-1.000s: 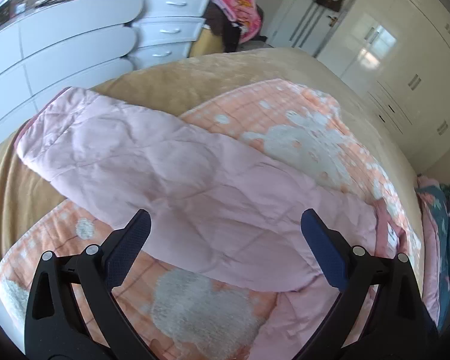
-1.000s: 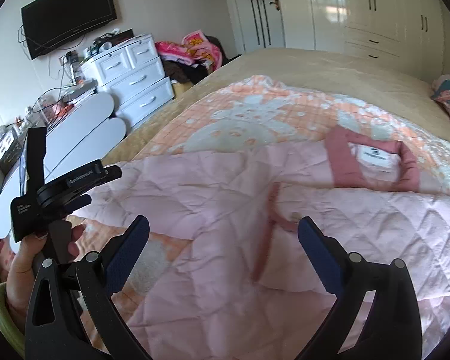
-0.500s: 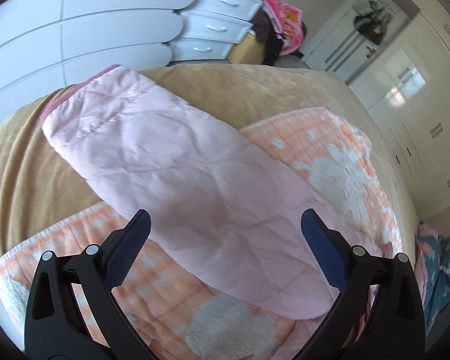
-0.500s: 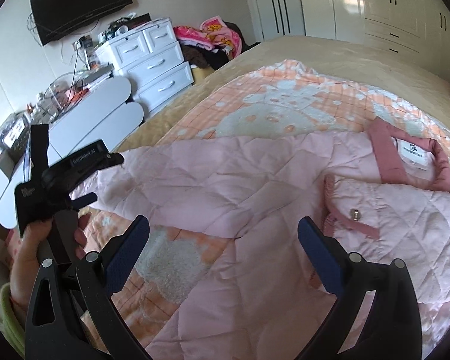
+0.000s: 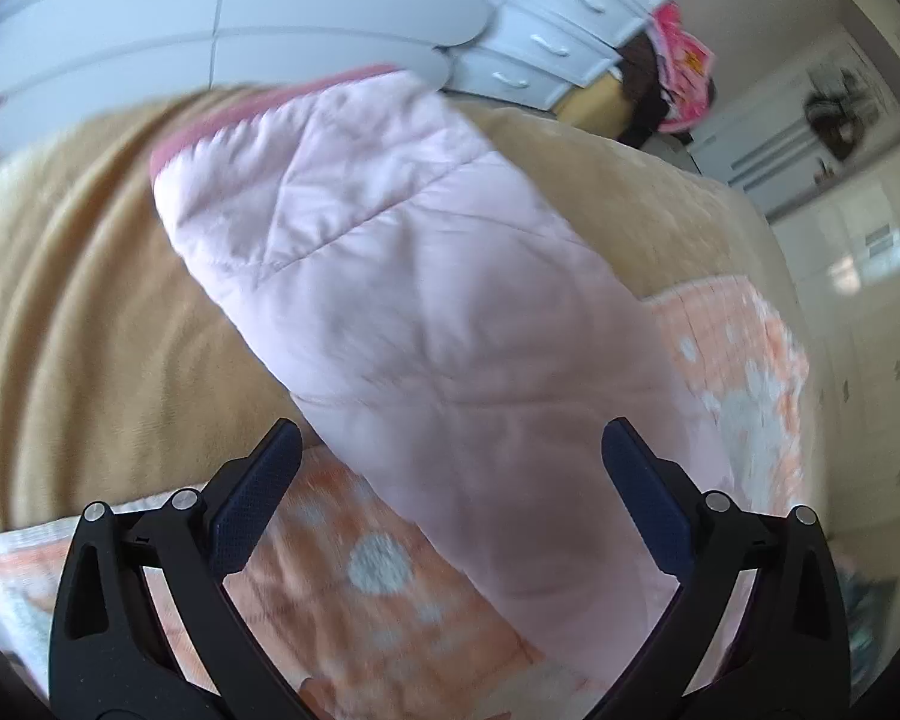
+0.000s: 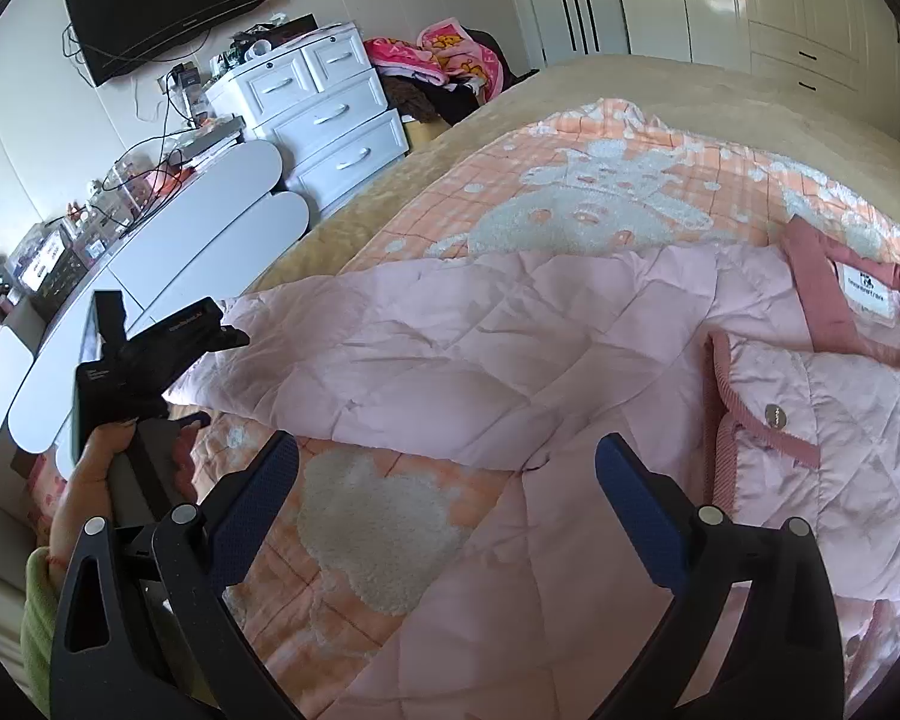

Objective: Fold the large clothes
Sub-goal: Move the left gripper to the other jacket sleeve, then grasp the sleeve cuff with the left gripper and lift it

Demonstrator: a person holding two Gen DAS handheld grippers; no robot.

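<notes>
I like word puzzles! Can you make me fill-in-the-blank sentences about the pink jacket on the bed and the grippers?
1. The quilted jacket is coloured ____.
2. The jacket's long sleeve stretches toward the ____ gripper.
3. The right gripper has its two fingers ____, holding nothing.
4. Hanging on the wall above the white drawers is a black ____.

Missing words: pink; left; open; television
</notes>
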